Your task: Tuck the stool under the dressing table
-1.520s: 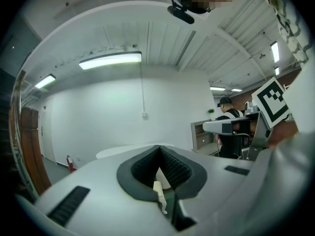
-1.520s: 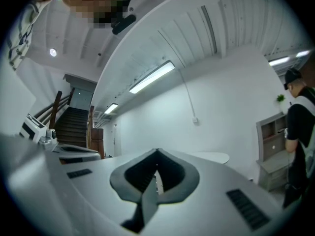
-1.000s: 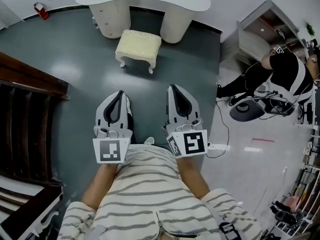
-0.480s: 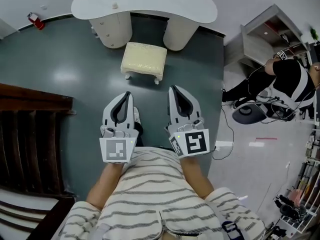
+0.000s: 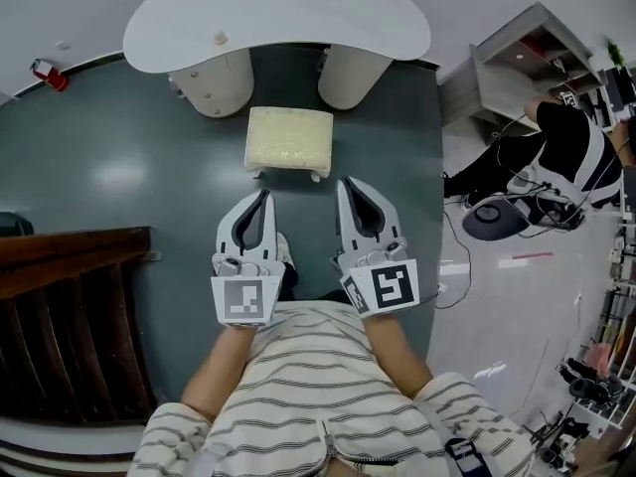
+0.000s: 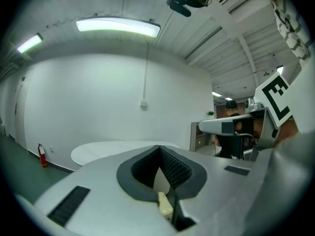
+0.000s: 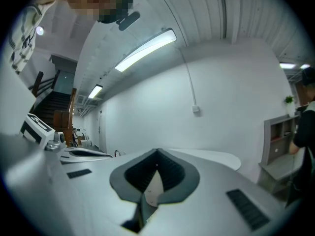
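1. A red fire extinguisher stands by the white wall, far left
2. A dark wooden stair railing runs along the left edge
3. A person in black clothes is at right, beside an open grey cabinet
4. A thin cable trails across the floor

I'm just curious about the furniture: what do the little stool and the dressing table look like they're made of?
The stool has a cream seat with a nubby, matte surface, likely upholstery fabric; its short white legs look painted. The dressing table has a smooth white top with a soft sheen, perhaps painted board or laminate; I can't tell which.
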Motion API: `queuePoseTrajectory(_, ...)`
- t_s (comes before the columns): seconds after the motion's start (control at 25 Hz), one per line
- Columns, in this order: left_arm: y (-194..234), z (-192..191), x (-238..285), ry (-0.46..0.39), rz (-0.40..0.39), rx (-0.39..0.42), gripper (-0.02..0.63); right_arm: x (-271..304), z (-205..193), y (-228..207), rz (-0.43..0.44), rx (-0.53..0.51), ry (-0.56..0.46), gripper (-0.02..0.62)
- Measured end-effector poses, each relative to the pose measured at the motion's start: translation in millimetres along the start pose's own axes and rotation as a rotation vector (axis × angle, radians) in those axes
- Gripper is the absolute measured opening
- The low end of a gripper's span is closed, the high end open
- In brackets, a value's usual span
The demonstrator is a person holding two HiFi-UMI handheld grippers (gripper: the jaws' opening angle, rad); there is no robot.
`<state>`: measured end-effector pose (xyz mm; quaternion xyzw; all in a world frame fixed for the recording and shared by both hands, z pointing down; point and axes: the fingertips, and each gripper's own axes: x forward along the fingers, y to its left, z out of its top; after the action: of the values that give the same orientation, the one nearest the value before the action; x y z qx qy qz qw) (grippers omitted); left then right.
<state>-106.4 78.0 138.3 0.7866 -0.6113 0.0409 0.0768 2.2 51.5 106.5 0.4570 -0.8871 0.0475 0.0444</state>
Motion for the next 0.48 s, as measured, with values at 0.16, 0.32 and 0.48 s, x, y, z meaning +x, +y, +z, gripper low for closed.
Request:
queuePoseTrajectory(0.16,14.1,-6.0,20.1,0.011,-0.028,-0.005,0.006,22.0,-7.4,1.4,-0.009,-0.004,0.030,0.012)
queuePoseTrajectory(0.32,20.2,-14.6,32.1,0.027,-0.043,-0.025,0.006,34.1,-16.3,-2.8,-0.030,-0.007,0.062,0.012)
queuePoseTrajectory(0.48,32.1,-27.5,46.6,0.057,-0.038,-0.039,0.006,53.5,-26.2,-5.7,-0.031,-0.010,0.077,0.012)
